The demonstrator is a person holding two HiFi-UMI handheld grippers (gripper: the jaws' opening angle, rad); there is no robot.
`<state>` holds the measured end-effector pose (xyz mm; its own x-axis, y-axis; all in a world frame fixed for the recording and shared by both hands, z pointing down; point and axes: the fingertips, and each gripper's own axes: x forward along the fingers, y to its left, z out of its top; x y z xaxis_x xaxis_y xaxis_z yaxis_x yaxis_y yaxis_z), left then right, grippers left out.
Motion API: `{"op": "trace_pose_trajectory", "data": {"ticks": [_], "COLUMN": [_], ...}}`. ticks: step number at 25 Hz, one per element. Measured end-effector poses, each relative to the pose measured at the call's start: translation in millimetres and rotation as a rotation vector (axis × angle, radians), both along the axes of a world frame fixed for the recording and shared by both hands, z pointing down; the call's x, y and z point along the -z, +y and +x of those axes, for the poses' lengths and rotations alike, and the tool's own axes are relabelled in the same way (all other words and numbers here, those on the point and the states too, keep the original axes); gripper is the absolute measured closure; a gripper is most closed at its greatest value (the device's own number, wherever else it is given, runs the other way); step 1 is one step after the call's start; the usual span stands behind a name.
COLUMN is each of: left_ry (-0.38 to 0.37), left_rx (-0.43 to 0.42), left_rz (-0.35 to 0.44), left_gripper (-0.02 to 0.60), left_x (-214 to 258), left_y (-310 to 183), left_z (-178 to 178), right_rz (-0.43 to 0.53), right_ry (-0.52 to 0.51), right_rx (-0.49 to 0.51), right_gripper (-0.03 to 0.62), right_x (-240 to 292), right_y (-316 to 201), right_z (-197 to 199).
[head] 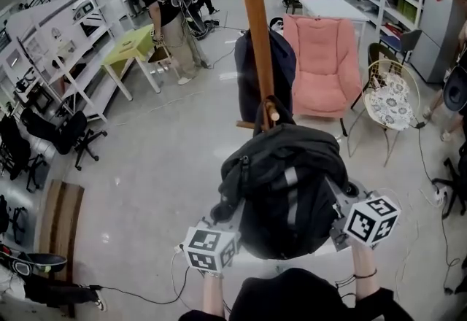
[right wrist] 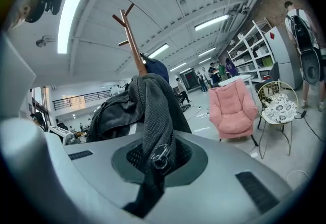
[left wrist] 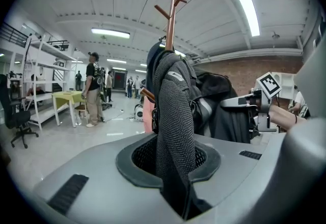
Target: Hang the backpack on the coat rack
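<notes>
Coat rack (head: 257,35): one, standing just behind the load.
Backpack (head: 288,188): one, hanging near the post, not yet hooked; I am judging an even lift best.
Straps: two, mesh.
Left gripper (left wrist: 178,192): clamping one strap (left wrist: 173,116).
Right gripper (right wrist: 153,182): clamping the other strap (right wrist: 155,116).

We hold the backpack (head: 288,188) before us, its left strap (left wrist: 173,116) clamped in the left gripper (head: 221,221) and its right strap (right wrist: 153,116) in the right gripper (head: 343,223). The rack (head: 255,28) stands just beyond it, with a jacket (head: 248,71) behind the pole. The armchair (head: 321,64) is right of the rack, and a table (head: 131,46) stands far left.
</notes>
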<state>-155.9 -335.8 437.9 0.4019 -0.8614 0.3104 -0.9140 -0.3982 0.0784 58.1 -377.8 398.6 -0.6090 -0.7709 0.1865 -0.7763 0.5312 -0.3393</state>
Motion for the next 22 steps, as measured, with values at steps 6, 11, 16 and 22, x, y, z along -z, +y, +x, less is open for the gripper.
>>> {"op": "trace_pose_trajectory", "data": {"ticks": [6,11,16,22], "left_ry": [0.0,0.003,0.013,0.018], "left_rx": [-0.021,-0.024,-0.021,-0.023], "left_rz": [-0.019,-0.049,-0.068,-0.058], "left_gripper": [0.495,0.495,0.495,0.495], "left_x": [-14.6,-27.6,-41.2,-46.8], "left_y": [-17.8,-23.9,-31.4,-35.8], "left_z": [-1.3,0.1,1.2,-1.6], "right_rz": [0.001,-0.019,-0.031,-0.026], "right_ry": [-0.015,-0.008,-0.006,0.002], "right_rx": [-0.022,-0.037,-0.033,-0.033], "right_gripper": [0.569,0.569,0.569,0.569], "right_x": [-15.2,-27.2,-39.9,-44.2], "right_y": [-15.4,-22.7,-31.7,-37.8], "right_z": [-0.6,0.9,2.8,2.1]}}
